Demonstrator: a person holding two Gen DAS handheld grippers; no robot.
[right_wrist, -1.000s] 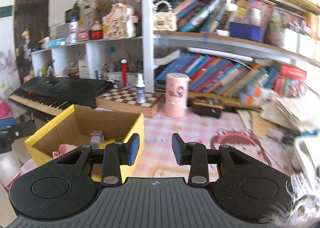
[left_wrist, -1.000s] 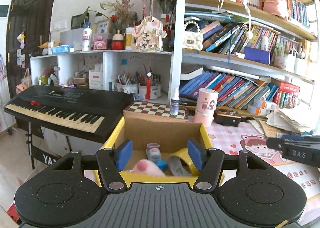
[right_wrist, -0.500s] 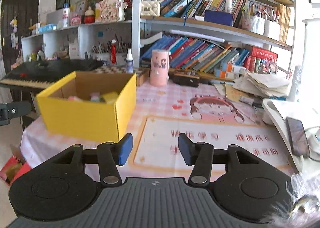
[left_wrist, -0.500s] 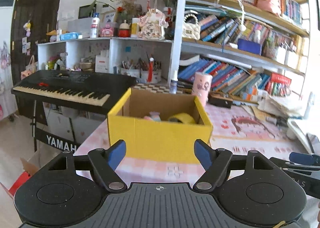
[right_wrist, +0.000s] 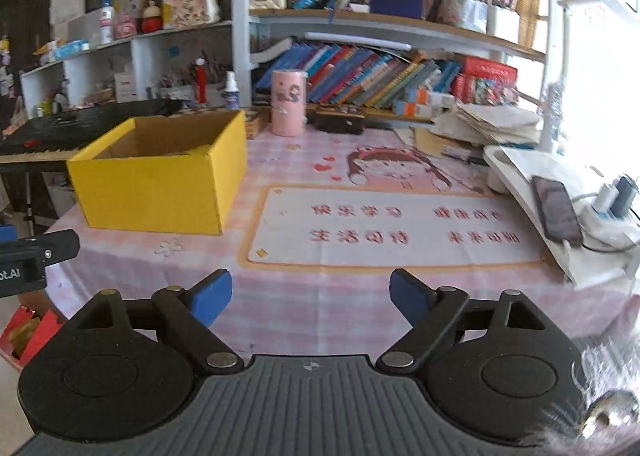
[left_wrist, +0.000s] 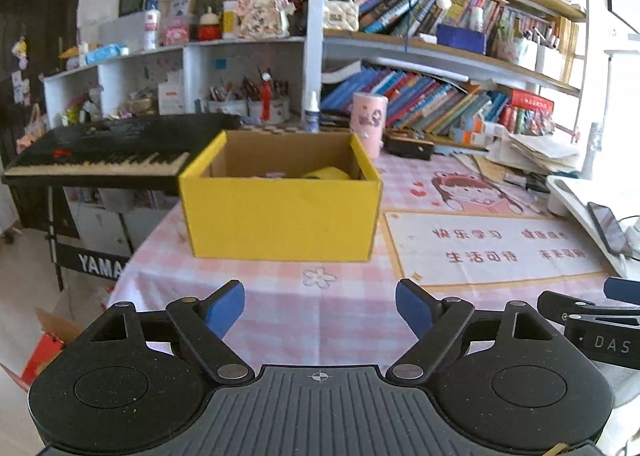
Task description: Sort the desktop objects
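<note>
The left gripper (left_wrist: 320, 302), a second ago right over the yellow cardboard box (left_wrist: 280, 212), is now pulled back to the near table edge, the box well apart beyond it; its jaws have just been opening, nothing between them; the right gripper (right_wrist: 311, 292) has likewise backed away, jaws opening wide from near-closed, empty.

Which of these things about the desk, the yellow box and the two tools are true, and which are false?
1. The yellow box stands on the pink checked tablecloth. True.
2. The left tool grips a toy. False: it is open and empty.
3. A phone lies on the white stand. True.
4. The box has a lid on. False: its top is open, with a yellow tape roll inside.
5. The right tool is shut. False: its jaws have just been opening, nothing between them.
</note>
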